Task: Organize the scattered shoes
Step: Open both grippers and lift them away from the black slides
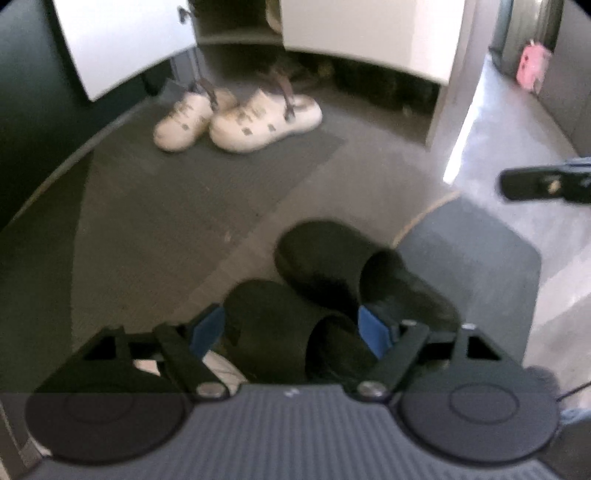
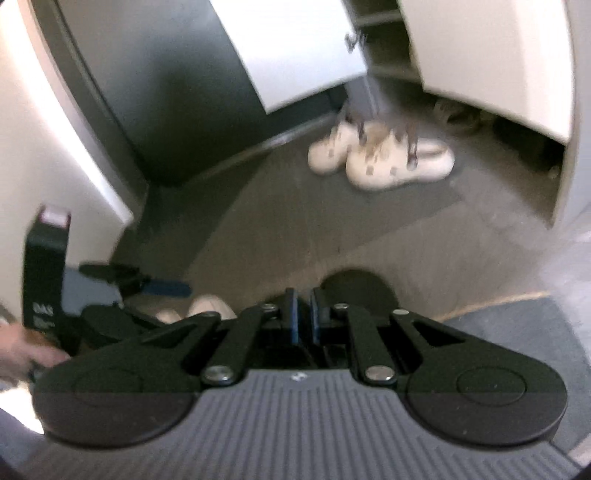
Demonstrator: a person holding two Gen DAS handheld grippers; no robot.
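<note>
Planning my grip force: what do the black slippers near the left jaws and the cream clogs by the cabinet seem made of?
Black slippers: likely soft fabric or felt; matte, no shine, though blurred. Cream clogs: probably moulded foam or rubber; smooth, thick rounded shells with dark straps.

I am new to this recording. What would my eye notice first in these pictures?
First, the pair of black slippers on the floor, with the open left gripper around the nearer one. Then the two cream clogs side by side before the open white cabinet. The right gripper is nearly shut, with nothing visible between its fingers.
</note>
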